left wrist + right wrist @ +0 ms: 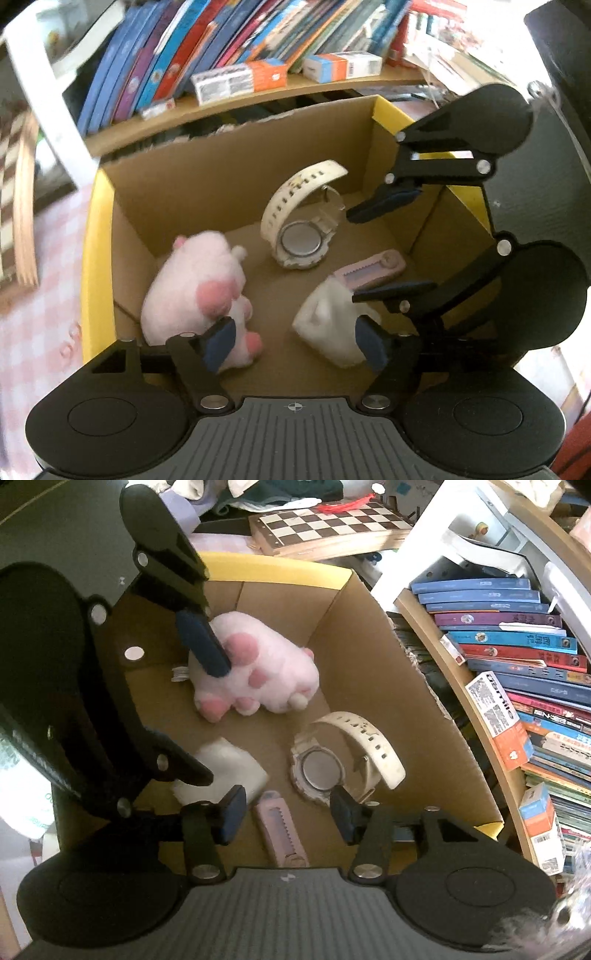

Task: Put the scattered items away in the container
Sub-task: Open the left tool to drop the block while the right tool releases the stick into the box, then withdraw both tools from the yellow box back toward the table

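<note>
Hovering over the cardboard box (192, 192), your left gripper (295, 341) and right gripper (288, 818) hold nothing, fingers apart; plush toy (195, 288), watch (299, 236), utility knife (280, 834) and white cloth (225, 771) lie inside, so little seems left

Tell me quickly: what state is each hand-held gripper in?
Left hand-held gripper: open, holding nothing.
Right hand-held gripper: open, holding nothing.

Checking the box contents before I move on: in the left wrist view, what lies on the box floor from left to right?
Pink plush toy → white watch → white folded cloth → pink utility knife.
</note>
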`<action>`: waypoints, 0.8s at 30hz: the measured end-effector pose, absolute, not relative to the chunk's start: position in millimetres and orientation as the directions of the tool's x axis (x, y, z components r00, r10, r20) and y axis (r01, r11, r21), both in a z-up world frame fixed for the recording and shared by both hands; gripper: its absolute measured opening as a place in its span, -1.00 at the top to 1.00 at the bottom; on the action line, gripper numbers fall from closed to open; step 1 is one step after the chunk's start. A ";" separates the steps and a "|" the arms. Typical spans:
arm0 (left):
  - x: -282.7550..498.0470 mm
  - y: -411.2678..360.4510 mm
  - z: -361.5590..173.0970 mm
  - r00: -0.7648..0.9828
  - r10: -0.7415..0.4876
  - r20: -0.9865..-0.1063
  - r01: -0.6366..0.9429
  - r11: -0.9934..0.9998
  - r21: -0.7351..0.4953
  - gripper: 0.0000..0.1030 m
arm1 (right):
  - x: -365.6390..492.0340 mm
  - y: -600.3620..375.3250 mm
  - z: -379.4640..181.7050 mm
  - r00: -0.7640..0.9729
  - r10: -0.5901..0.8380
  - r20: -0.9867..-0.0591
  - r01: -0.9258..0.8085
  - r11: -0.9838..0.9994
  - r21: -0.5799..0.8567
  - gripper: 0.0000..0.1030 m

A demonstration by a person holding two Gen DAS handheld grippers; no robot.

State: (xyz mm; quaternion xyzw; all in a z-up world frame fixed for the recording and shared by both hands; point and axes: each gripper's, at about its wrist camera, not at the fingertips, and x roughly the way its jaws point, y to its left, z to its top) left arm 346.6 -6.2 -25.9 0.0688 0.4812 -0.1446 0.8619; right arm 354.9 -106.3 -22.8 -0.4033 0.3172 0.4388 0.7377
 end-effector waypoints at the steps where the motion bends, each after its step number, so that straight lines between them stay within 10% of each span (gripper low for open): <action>1: 345.8 -4.4 -26.6 0.493 -0.189 -0.850 0.303 0.952 -0.036 -0.43 | 355.5 -106.7 -22.8 0.409 0.394 -0.823 -0.906 0.285 -0.314 0.06; 24: 306.4 6.4 16.7 0.676 -0.226 -0.701 0.228 0.969 -0.092 -0.57 | 349.9 -124.3 1.1 0.497 0.420 -0.759 -0.848 0.420 -0.323 -0.35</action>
